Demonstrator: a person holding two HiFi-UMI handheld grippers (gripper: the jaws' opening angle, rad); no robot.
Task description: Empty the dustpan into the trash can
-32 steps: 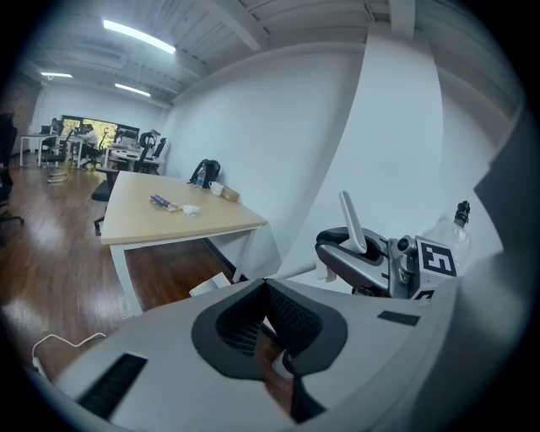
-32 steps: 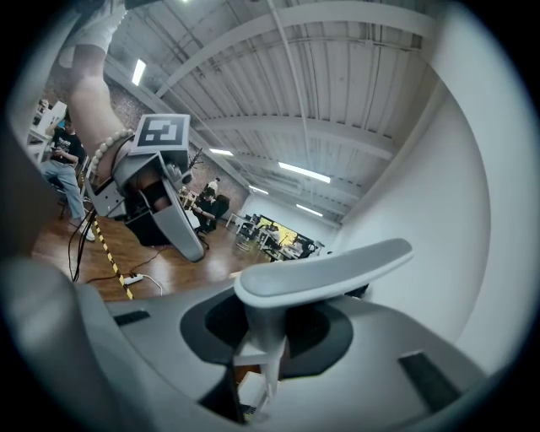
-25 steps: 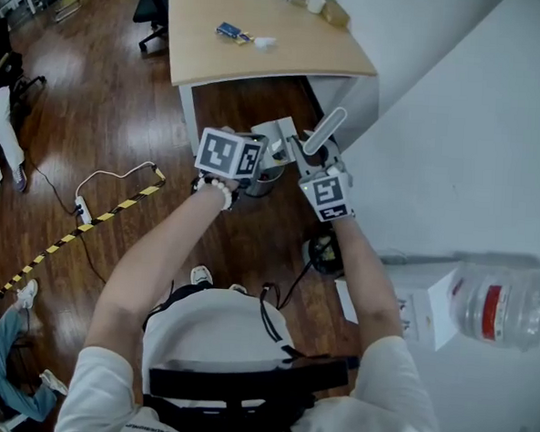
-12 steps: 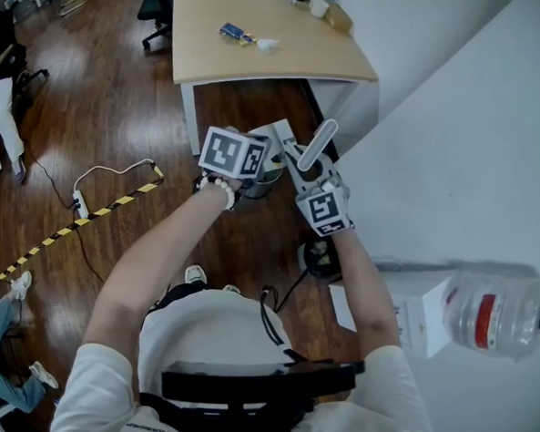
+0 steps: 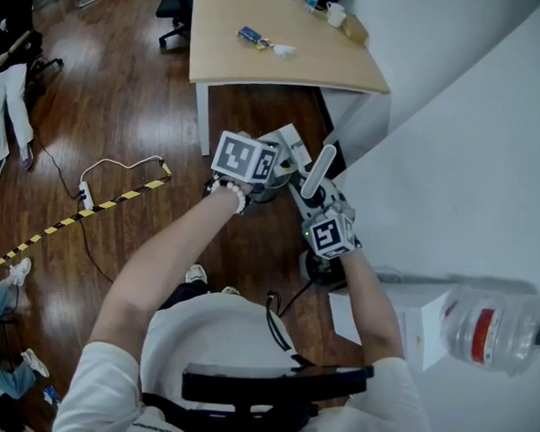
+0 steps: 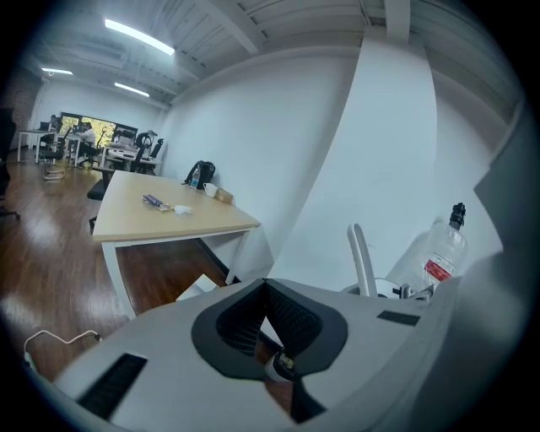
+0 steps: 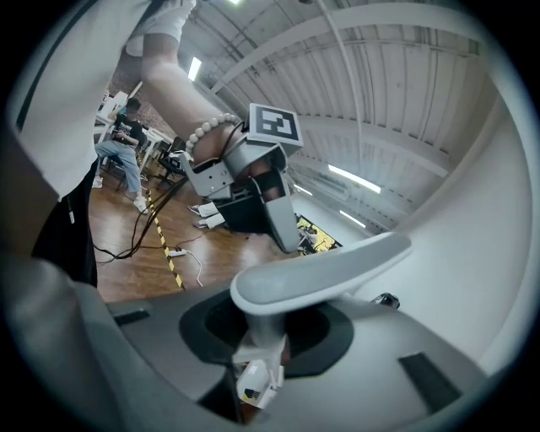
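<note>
My right gripper (image 5: 313,197) is shut on the lower end of the dustpan's grey handle (image 5: 319,169), which rises up past the jaws. The right gripper view shows that handle (image 7: 322,268) clamped between the pads and slanting to the upper right. The dustpan's pale pan (image 5: 289,142) lies just beyond, next to my left gripper (image 5: 282,166). In the left gripper view the left gripper (image 6: 268,291) has its pads meeting at the tips; nothing clear shows between them. A dark round trash can (image 5: 261,188) sits on the floor under the left gripper, mostly hidden.
A wooden desk (image 5: 288,66) stands ahead, its leg close behind the can. A white wall fills the right side. A water bottle (image 5: 487,329) lies on a white box (image 5: 409,321) by my right arm. A power strip (image 5: 84,192), cables and striped floor tape (image 5: 69,221) are at left.
My right gripper has come down and nearer to me with the dustpan handle, rolling a little. The left gripper has stayed almost where it was.
</note>
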